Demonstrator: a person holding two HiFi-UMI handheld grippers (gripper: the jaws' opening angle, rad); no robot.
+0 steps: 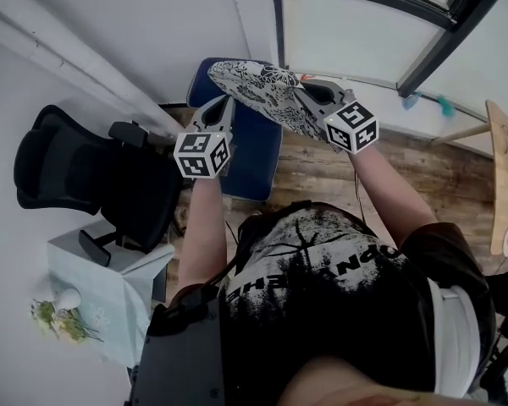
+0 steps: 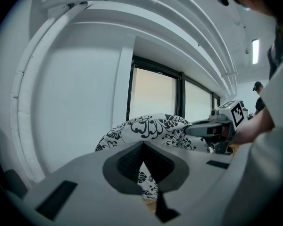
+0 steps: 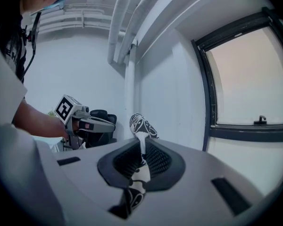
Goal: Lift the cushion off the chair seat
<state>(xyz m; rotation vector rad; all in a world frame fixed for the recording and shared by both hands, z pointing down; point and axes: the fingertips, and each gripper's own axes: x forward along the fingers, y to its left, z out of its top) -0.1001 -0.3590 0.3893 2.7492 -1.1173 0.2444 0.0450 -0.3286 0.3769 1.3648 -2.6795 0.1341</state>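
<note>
Your right gripper (image 3: 142,147): jaws closed on cushion (image 1: 258,91) edge, patterned fabric pinched between pads. Your left gripper (image 2: 142,154): jaws likewise clamped on opposite edge of cushion. Black-and-white floral cushion spans both grippers, tilted, over far part of blue chair (image 1: 254,155); contact with seat not determinable. Left of blue chair: black office chair (image 1: 93,176). Right of blue chair: wood floor (image 1: 389,167). Beyond blue chair, to right: window (image 1: 364,24).

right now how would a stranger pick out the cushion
Beside the dark-framed window stands a blue chair. Above its seat, the left tongs and right tongs pinch the cushion at either end. It alone is white with black floral print, unlike the plain blue seat and black office chair.
</note>
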